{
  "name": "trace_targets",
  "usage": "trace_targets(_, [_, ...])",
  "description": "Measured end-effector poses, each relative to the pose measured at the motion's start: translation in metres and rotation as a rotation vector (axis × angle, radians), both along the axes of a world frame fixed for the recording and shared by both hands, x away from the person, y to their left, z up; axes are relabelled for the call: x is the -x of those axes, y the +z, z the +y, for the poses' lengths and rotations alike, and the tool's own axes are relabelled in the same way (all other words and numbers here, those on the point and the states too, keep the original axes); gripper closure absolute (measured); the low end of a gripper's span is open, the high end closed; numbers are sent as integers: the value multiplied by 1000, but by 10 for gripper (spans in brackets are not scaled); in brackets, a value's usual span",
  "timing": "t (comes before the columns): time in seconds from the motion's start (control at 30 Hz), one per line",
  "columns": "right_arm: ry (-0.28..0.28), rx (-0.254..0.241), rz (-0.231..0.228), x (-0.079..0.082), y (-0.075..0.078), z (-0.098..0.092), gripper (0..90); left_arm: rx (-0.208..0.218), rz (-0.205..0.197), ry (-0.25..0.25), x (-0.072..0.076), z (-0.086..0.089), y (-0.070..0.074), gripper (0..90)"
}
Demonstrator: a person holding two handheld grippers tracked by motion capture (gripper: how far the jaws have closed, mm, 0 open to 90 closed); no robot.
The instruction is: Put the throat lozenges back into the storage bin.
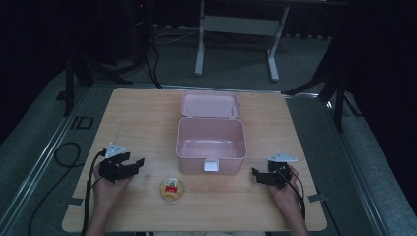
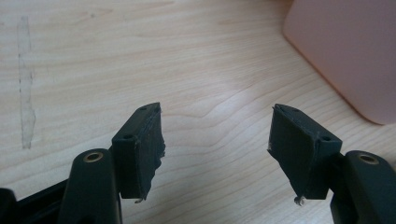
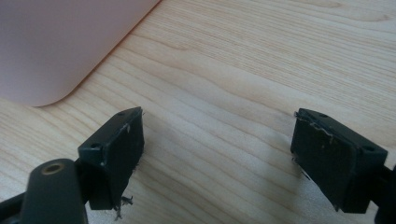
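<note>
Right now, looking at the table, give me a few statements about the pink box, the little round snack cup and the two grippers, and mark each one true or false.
1. The pink box stands open with its lid tipped back. True.
2. The round snack cup lies inside the box. False: it sits on the table in front of the box, which looks empty.
3. The left gripper is open and holds nothing. True.
4. The right gripper is clamped on the box's front latch. False: its jaws are apart over bare wood, off to the side of the box.
5. Both grippers rest at the near end of the table, one on each side of the box. True.
</note>
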State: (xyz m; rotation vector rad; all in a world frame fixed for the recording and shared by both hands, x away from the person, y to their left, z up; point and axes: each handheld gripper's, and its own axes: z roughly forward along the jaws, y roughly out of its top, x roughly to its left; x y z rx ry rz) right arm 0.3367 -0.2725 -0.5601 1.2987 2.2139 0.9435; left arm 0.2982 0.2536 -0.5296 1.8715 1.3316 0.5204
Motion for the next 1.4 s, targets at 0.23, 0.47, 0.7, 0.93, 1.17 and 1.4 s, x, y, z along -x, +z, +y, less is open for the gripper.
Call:
trace_targets(0.23, [0,0,0,0,0,0,170,-16,-16,-36,3,-4,3,353])
trace_targets(0.47, [0,0,0,0,0,0,170,-20,-23,-84,2,-9,5,352])
trace_targets(0.7, [0,0,0,0,0,0,170,-34,-32,-122,0,-14,11,345])
trace_targets(0.93, [0,0,0,0,0,0,170,-40,-22,-146,-1,-16,18,346])
trace_targets(1.17, [0,0,0,0,0,0,170,-50,-19,-181,-1,-18,25,346])
trace_targets(1.4, [0,0,0,0,0,0,170,-81,-18,-221,0,-24,31,345])
